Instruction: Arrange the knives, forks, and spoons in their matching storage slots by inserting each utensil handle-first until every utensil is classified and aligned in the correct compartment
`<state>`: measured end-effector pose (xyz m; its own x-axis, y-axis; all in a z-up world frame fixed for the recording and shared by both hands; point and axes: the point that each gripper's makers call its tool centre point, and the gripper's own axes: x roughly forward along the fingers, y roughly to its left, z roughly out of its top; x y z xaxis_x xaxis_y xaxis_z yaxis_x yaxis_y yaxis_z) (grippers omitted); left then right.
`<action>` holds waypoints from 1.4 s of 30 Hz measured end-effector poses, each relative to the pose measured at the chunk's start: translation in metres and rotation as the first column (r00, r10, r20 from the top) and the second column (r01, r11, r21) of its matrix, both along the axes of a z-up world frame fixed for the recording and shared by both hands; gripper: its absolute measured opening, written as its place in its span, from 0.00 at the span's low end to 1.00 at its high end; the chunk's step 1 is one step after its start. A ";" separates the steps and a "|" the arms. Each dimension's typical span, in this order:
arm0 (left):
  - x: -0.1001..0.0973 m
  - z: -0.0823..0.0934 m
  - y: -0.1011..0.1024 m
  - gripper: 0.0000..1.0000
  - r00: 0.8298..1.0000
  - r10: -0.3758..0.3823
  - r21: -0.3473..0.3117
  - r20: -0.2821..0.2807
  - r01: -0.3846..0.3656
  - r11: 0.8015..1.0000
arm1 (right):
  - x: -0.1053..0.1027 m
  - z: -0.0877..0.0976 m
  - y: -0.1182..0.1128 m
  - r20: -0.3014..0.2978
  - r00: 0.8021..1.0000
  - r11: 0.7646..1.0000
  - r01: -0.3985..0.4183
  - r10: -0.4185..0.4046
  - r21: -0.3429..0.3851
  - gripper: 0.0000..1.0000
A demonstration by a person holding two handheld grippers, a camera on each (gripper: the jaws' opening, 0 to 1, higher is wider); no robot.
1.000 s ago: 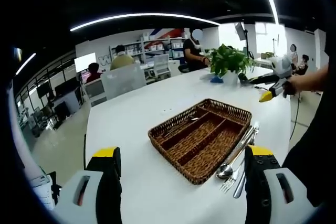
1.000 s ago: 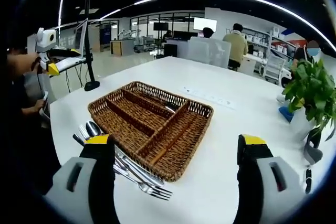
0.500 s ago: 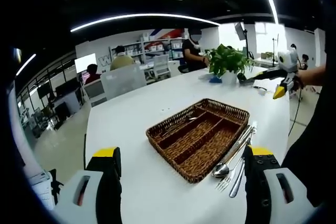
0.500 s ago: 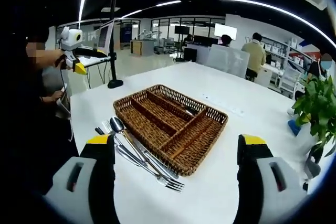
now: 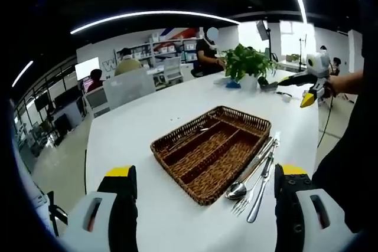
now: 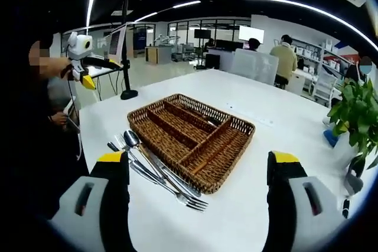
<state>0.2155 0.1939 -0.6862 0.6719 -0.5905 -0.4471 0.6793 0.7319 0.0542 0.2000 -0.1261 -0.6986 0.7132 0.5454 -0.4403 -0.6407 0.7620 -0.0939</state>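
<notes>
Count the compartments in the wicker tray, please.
4: three long slots lie side by side along the wicker tray, and one shorter cross slot runs along its far end, next to the white table. A utensil already lies in that cross slot.

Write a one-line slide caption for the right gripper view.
Open right gripper above a white table, facing a wicker cutlery tray with loose cutlery lying beside it.
</notes>
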 end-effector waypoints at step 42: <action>-0.024 -0.158 -0.131 0.46 0.886 -0.321 0.109 -0.333 0.375 0.921 | -0.015 -0.002 -0.019 -0.018 0.997 0.996 0.076 -0.075 0.056 1.00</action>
<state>0.1911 0.0631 -0.8446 0.2526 -0.6606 -0.7070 0.8911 0.4435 -0.0961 0.1855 -0.1449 -0.7006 0.7466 0.5147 -0.4215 -0.5821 0.8122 -0.0393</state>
